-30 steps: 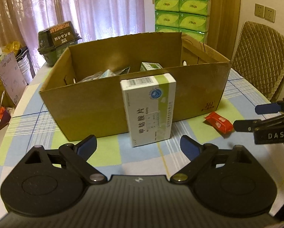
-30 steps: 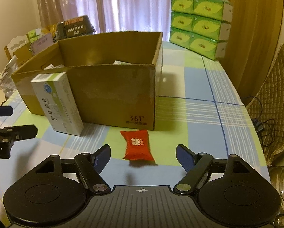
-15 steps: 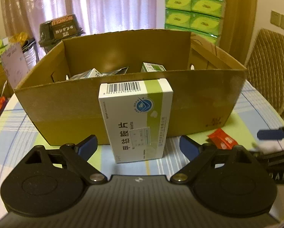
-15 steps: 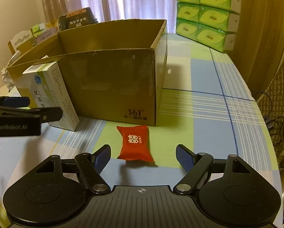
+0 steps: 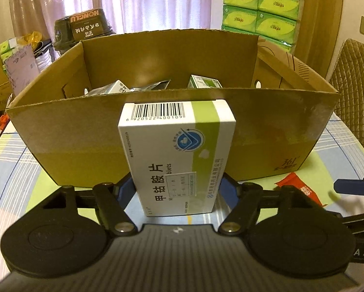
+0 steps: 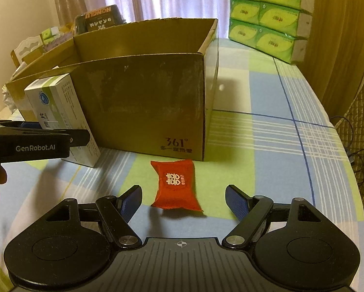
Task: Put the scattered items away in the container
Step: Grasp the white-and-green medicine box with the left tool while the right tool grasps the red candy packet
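A white and green medicine box (image 5: 177, 150) stands on end against the front wall of the open cardboard carton (image 5: 84, 146). My left gripper (image 5: 177, 189) is shut on its lower part, one blue pad pressed to each side. In the right wrist view the same medicine box (image 6: 57, 112) leans on the carton (image 6: 145, 102) with the left gripper (image 6: 35, 141) around it. A red candy packet (image 6: 176, 185) lies flat on the cloth just ahead of my open right gripper (image 6: 184, 202), between its fingers. The left wrist view shows the red packet (image 5: 301, 189) too, beside the right gripper's blue tip (image 5: 352, 187).
Several small packs (image 5: 201, 81) lie inside the carton. Stacked green tissue packs (image 6: 269, 17) stand at the table's far right. A dark HONGLU box (image 5: 84, 29) sits behind the carton. A woven chair (image 5: 355, 85) is to the right, past the table's rounded edge (image 6: 347, 170).
My left gripper moved forward and shut on the medicine box. My right gripper edged closer to the red packet and stayed open.
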